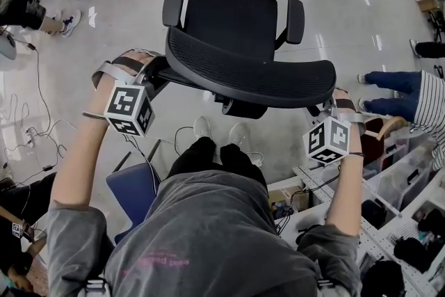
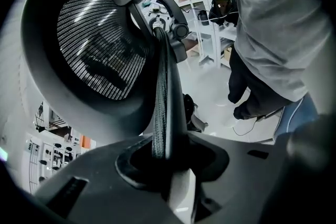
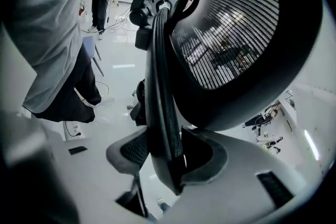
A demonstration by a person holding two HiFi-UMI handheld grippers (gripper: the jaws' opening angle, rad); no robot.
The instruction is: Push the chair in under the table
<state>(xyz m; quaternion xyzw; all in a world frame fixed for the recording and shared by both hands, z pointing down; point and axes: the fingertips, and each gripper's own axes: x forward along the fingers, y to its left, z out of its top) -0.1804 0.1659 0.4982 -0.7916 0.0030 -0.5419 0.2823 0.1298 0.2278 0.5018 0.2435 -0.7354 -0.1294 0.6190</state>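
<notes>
Gripping the chair [image 1: 233, 21] from behind, the person stands with a tool at each end of its backrest [image 1: 257, 71]. The chair is black all over. Its seat is a broad, smooth pad with rounded corners, flanked by two short padded armrests [image 1: 174, 3]. The backrest is a wide curved hoop of hard plastic filled with a fine ribbed mesh, through which light shows in thin bright lines. It stands on a pale, glossy floor [image 1: 118, 31], well out in the open, with its seat turned away from the person.

The left gripper [image 1: 157, 73] sits at the left end of the backrest. In the left gripper view its grey, matte jaws are pinched on the thin rim of the backrest [image 2: 164, 92]. The rim runs straight up between the dark rubber pads of the left gripper [image 2: 168, 150], with the mesh oval spreading to the upper left.

The right gripper [image 1: 327, 109] sits at the right end of the backrest. In the right gripper view the rim [image 3: 160, 86] also passes between the jaws of the right gripper [image 3: 168, 150]. There it touches the textured pad on the left side, while a dark sliver of space shows beside the other pad, so these jaws are spread rather than clamped. A cube [image 1: 130, 110] with black and white square markers rides on each tool, close to the wrist.
</notes>
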